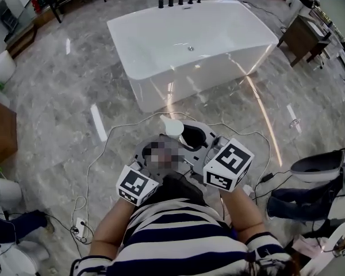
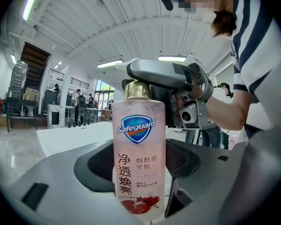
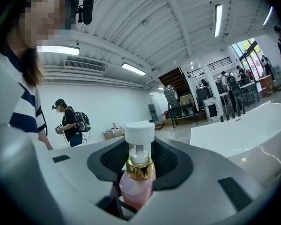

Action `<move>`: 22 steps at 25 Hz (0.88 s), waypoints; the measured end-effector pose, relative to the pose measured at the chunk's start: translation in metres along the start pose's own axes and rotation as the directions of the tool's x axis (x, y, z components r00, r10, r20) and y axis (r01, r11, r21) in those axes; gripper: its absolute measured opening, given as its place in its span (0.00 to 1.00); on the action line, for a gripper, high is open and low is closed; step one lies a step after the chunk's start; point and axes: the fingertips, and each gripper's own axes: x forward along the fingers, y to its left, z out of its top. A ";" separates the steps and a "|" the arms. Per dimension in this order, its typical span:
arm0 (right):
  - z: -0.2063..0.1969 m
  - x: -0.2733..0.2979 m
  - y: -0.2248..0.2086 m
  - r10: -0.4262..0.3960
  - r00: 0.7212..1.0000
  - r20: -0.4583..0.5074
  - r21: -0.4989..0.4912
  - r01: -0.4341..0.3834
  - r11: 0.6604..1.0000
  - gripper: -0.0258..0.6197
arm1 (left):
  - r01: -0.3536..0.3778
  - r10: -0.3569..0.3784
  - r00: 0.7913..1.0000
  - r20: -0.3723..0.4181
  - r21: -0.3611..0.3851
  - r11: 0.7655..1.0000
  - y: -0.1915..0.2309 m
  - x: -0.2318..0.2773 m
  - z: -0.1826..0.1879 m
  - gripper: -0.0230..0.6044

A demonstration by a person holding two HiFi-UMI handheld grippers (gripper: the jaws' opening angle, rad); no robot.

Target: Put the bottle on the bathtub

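Pink bottle (image 2: 138, 158) upright in mid-air in front of the person, body clamped between left gripper (image 2: 140, 196) jaws, right gripper (image 3: 136, 191) jaws part-open around its gold neck, contact there unclear, white bathtub (image 1: 178, 88) well ahead on marble floor (image 1: 75, 96)

pink bottle (image 2: 138, 149) upright, gripped in left claw (image 2: 139, 203)

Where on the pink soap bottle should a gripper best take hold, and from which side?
The straight pink body of the bottle, below the gold collar, approached level from the side. It stands upright and its walls are even there; the neck under the white pump head is thin and likely slips.
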 end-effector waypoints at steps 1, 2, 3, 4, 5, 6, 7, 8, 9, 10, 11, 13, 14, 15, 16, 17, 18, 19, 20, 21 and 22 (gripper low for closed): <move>0.002 0.010 -0.002 0.003 1.000 -0.002 0.005 -0.003 1.000 0.29 | 0.000 0.000 1.000 0.000 -0.004 1.000 0.010 -0.002 0.000 0.54; 0.003 0.021 -0.004 0.006 1.000 -0.004 0.009 -0.006 1.000 0.29 | -0.002 0.002 1.000 0.000 -0.008 1.000 0.020 -0.005 0.000 0.54; 0.003 0.031 -0.005 0.010 1.000 -0.006 0.011 -0.010 1.000 0.29 | -0.005 0.005 1.000 -0.001 -0.011 1.000 0.029 -0.008 -0.001 0.54; 0.002 0.041 -0.005 0.014 1.000 -0.008 0.013 -0.014 1.000 0.29 | -0.008 0.008 1.000 -0.003 -0.014 1.000 0.039 -0.012 -0.002 0.54; 0.003 0.052 -0.005 0.018 1.000 -0.010 0.013 -0.018 1.000 0.28 | -0.012 0.012 1.000 -0.004 -0.016 1.000 0.048 -0.017 -0.003 0.54; 0.005 0.063 -0.005 0.022 1.000 -0.012 0.012 -0.022 1.000 0.28 | -0.017 0.016 1.000 -0.004 -0.017 1.000 0.059 -0.021 -0.003 0.54; 0.008 0.075 -0.005 0.025 1.000 -0.013 0.009 -0.025 1.000 0.28 | -0.019 0.019 1.000 -0.003 -0.017 1.000 0.071 -0.026 -0.001 0.54; 0.012 0.089 -0.006 0.027 1.000 -0.013 0.008 -0.027 1.000 0.28 | -0.019 0.019 1.000 -0.002 -0.017 1.000 0.083 -0.031 0.002 0.54; 0.016 0.103 -0.007 0.027 1.000 -0.013 0.008 -0.027 1.000 0.28 | -0.018 0.018 1.000 -0.001 -0.018 1.000 0.097 -0.036 0.004 0.54; 0.019 0.117 -0.009 0.028 1.000 -0.014 0.010 -0.027 1.000 0.28 | -0.016 0.016 1.000 -0.002 -0.020 1.000 0.111 -0.040 0.005 0.54; 0.022 0.132 -0.011 0.028 0.999 -0.016 0.015 -0.028 1.000 0.28 | -0.016 0.016 1.000 -0.004 -0.023 1.000 0.125 -0.045 0.006 0.54; 0.026 0.161 -0.014 0.033 0.999 -0.021 0.022 -0.033 0.999 0.28 | -0.021 0.021 1.000 -0.010 -0.029 0.999 0.153 -0.054 0.007 0.54; 0.028 0.175 -0.014 0.038 0.999 -0.026 0.022 -0.037 0.999 0.28 | -0.025 0.025 1.000 -0.012 -0.032 0.999 0.165 -0.060 0.007 0.54; 0.030 0.188 -0.014 0.044 0.999 -0.031 0.021 -0.043 0.999 0.28 | -0.030 0.030 0.999 -0.012 -0.035 0.999 0.178 -0.065 0.007 0.54; 0.031 0.201 -0.014 0.049 0.998 -0.037 0.020 -0.049 0.999 0.28 | -0.035 0.035 0.999 -0.013 -0.038 0.999 0.189 -0.070 0.007 0.54; 0.031 0.213 -0.013 0.054 0.998 -0.042 0.020 -0.053 0.998 0.28 | -0.039 0.039 0.999 -0.013 -0.042 0.998 0.199 -0.076 0.006 0.54; 0.030 0.224 -0.012 0.057 0.997 -0.046 0.020 -0.056 0.998 0.28 | -0.041 0.041 0.999 -0.013 -0.047 0.998 0.208 -0.080 0.004 0.54; 0.029 0.234 -0.012 0.059 0.997 -0.048 0.021 -0.059 0.998 0.28 | -0.043 0.042 0.999 -0.012 -0.050 0.998 0.217 -0.085 0.002 0.54; 0.029 0.244 -0.013 0.062 0.997 -0.050 0.021 -0.061 0.998 0.28 | -0.046 0.045 0.999 -0.012 -0.051 0.998 0.227 -0.089 0.001 0.54; 0.029 0.254 -0.015 0.064 0.997 -0.052 0.022 -0.063 0.998 0.28 | -0.051 0.051 0.999 -0.014 -0.049 0.997 0.237 -0.091 0.000 0.54; 0.030 0.263 -0.018 0.065 0.996 -0.055 0.026 -0.064 0.998 0.28 | -0.060 0.059 0.998 -0.017 -0.048 0.997 0.247 -0.093 0.000 0.54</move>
